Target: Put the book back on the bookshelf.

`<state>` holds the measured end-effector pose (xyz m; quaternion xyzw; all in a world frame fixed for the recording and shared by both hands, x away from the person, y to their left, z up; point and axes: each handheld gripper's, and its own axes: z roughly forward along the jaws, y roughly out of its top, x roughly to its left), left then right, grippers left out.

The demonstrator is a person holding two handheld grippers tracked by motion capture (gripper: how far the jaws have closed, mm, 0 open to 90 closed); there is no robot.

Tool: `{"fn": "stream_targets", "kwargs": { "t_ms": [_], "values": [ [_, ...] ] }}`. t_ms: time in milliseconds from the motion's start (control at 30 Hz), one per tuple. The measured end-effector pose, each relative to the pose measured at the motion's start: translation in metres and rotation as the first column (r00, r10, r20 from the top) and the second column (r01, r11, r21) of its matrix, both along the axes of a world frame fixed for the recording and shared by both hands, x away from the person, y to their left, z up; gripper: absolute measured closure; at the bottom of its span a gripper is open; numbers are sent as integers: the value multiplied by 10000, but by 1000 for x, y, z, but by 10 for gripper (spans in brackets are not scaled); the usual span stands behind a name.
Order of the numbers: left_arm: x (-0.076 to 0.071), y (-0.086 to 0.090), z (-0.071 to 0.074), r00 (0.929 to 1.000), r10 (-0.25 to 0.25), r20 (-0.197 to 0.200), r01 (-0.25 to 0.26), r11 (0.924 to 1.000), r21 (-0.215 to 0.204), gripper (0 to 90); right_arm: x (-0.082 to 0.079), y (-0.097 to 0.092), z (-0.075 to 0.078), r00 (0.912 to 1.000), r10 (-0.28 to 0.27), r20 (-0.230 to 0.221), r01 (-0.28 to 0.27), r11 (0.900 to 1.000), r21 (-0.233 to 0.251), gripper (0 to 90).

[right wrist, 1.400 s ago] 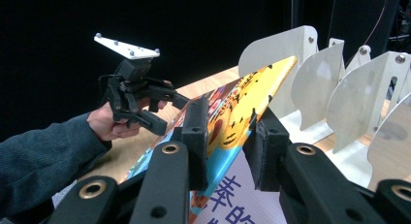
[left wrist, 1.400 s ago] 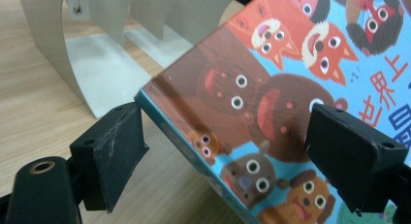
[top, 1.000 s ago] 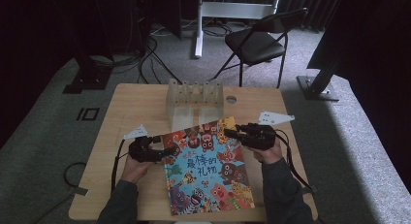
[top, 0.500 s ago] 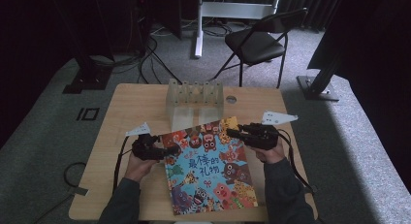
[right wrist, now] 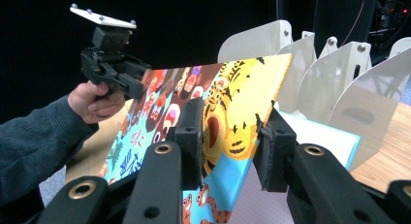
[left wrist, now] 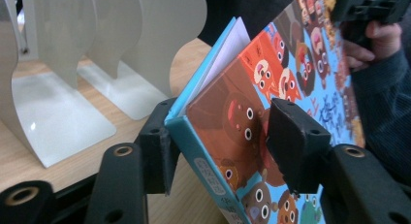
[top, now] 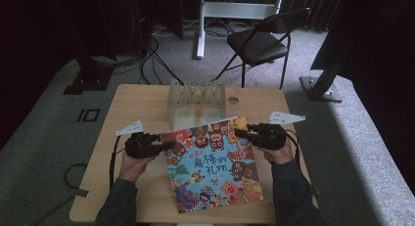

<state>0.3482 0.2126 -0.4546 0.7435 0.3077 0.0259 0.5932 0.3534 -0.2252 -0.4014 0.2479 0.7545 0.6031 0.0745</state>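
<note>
Since both grippers [top: 169, 145] [top: 240, 133] clench the picture book [top: 215, 162] at nine and two o'clock, I'd guess it's stiff, light, a bit slick.

white bookend rack [top: 196, 101], folding chair [top: 262, 42], wooden table [top: 132, 106]

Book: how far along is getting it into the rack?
Done: both grippers, left and right, have the book by its far corners, that end tilted up off the table. In hand: the lift. Left: standing it in the rack, whose slots look empty.
</note>
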Motion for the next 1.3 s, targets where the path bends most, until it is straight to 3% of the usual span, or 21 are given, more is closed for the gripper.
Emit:
{"fn": "stream_targets", "kwargs": {
  "t_ms": [100, 367, 500, 733, 867, 1067, 1167, 1200, 1233, 1267, 1300],
  "values": [
    [-1, 1, 5, 9999, -81, 104, 81, 10000, 31, 520, 0, -1, 1, 10000, -60, 50, 61, 9999, -104, 662],
    [-10, 1, 27, 9958, -360, 843, 333, 9989, 335, 587, -4, -6, 5, 9993, -173, 324, 190, 9984, -527, 633],
    [-13, 0, 34, 9929, -435, 1105, 409, 9988, 262, 625, -4, -6, 4, 9979, -447, 472, 481, 9962, -729, 614],
    [-16, 0, 45, 9872, -483, 1520, 486, 9988, 17, 679, -5, -8, 3, 9952, -624, 758, 676, 9954, -676, 605],
    [-20, -1, 53, 9803, -479, 1914, 544, 9981, -292, 709, -5, -8, 3, 9927, -756, 944, 824, 9941, -702, 603],
    [-23, -3, 63, 9718, -381, 2328, 435, 9989, -185, 734, -8, -7, 6, 9848, -952, 1450, 1080, 9906, -835, 615],
    [-25, -4, 66, 9644, -234, 2635, 289, 9994, -169, 742, -8, -6, 7, 9797, -1066, 1697, 1221, 9890, -831, 615],
    [-26, -5, 69, 9575, -145, 2880, 168, 9998, -54, 742, -8, -6, 7, 9789, -1094, 1727, 1250, 9888, -820, 614],
    [-26, -5, 69, 9575, -145, 2880, 168, 9998, -54, 743, -7, -5, 7, 9780, -1137, 1746, 1294, 9882, -815, 612],
    [-27, -5, 71, 9515, -127, 3074, 123, 9999, 33, 744, -7, -5, 7, 9770, -1194, 1765, 1349, 9877, -790, 611],
    [-27, -5, 71, 9515, -127, 3074, 123, 9999, 33, 745, -7, -5, 7, 9770, -1194, 1765, 1349, 9877, -790, 611]
  ]
}}
